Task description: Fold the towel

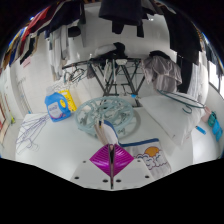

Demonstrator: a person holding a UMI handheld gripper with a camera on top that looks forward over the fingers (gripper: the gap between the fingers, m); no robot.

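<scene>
Pinching a fold of pale white towel cloth (pixel 106 128), the hand-held gripper (pixel 109 156) has its two magenta pads (pixel 104 158) pressed together, forming a diamond shape with the fabric caught between them. From the pinch, the cloth rises as a narrow bunched strip toward 12 o'clock, just ahead of the fingers. Whether this strip is the whole towel or only a corner of it cannot be told.

Beneath the fingers lies the white table (pixel 60 140), its surface spreading to 9 o'clock and 3 o'clock. Just beyond the held cloth, at 12 o'clock from the fingers, sits a round, pale grey-green patterned item (pixel 97 110) resting flat on the table; its material is too small to make out. At about 10 o'clock from the fingers stands a blue and yellow box-like object (pixel 60 102), well apart from the cloth. At roughly 2 o'clock, near the fingers, a flat sheet with an orange printed figure (pixel 152 155) lies on the table.

Farther back at 12 o'clock, a dark metal folding frame with crossed legs (pixel 108 76) stands beyond the round item, and to 1 o'clock of it a grey garment or cloth (pixel 160 68) hangs draped.
</scene>
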